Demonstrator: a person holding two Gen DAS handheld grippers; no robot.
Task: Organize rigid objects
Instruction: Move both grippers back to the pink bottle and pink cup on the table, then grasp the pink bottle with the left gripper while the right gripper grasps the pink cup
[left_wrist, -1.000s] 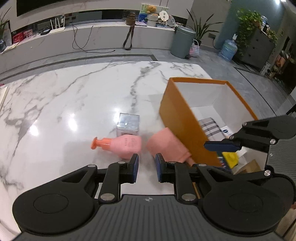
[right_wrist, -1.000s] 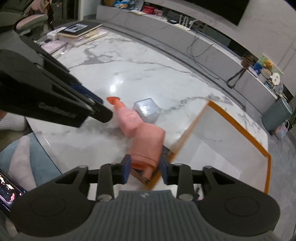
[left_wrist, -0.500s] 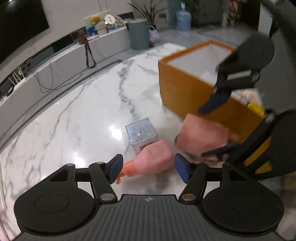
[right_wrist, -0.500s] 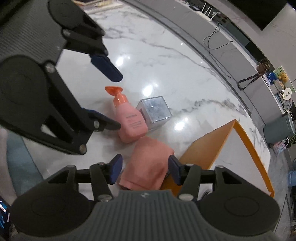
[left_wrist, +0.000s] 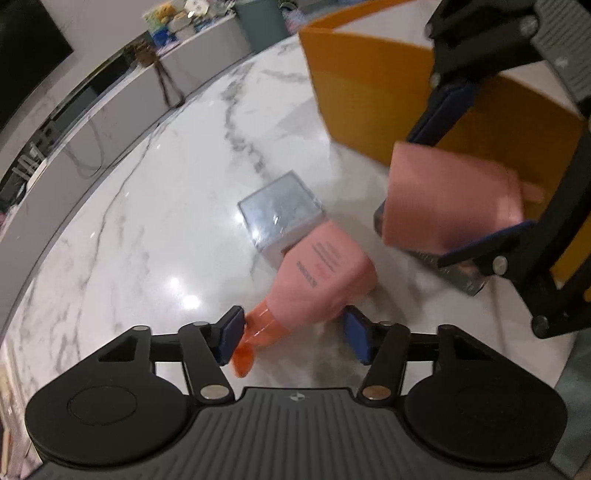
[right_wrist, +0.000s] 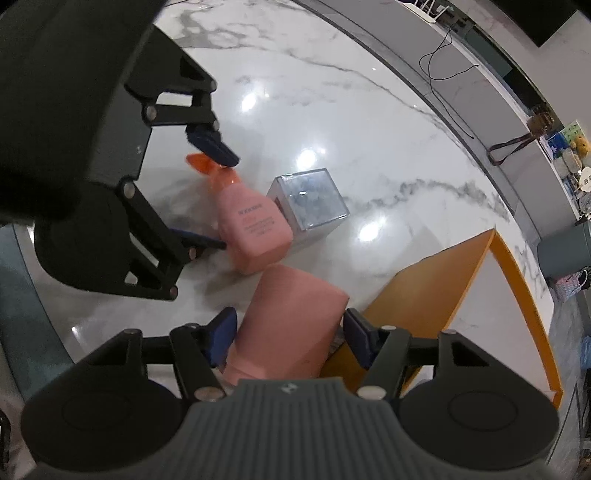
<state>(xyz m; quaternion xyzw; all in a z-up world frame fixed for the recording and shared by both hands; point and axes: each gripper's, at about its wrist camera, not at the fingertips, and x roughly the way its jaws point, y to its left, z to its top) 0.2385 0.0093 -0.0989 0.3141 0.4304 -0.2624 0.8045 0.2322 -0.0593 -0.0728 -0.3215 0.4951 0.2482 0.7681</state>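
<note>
A pink bottle (left_wrist: 321, 273) with an orange cap lies on the marble table (left_wrist: 166, 221), against a clear cube box (left_wrist: 280, 210). My left gripper (left_wrist: 293, 336) straddles the bottle's neck end. Its jaws are closing, and I see no pad pressing. A pink box (right_wrist: 288, 325) leans at the wall of the orange box (right_wrist: 424, 288), with a grey piece showing under it. My right gripper (right_wrist: 288, 336) has this pink box between its jaws, which are opening, and small gaps show at the pads. In the right wrist view the left gripper (right_wrist: 219, 197) brackets the bottle (right_wrist: 251, 229).
The orange box (left_wrist: 369, 81) with white inside stands right of the objects, open at the top. The clear cube (right_wrist: 310, 199) sits between the bottle and the open marble. A low grey ledge (left_wrist: 122, 96) with cables runs beyond the table's curved edge.
Both grippers came down toward the table and their jaws spread wide. The left one rolled and now straddles the bottle, and the right one straddles the pink box.
</note>
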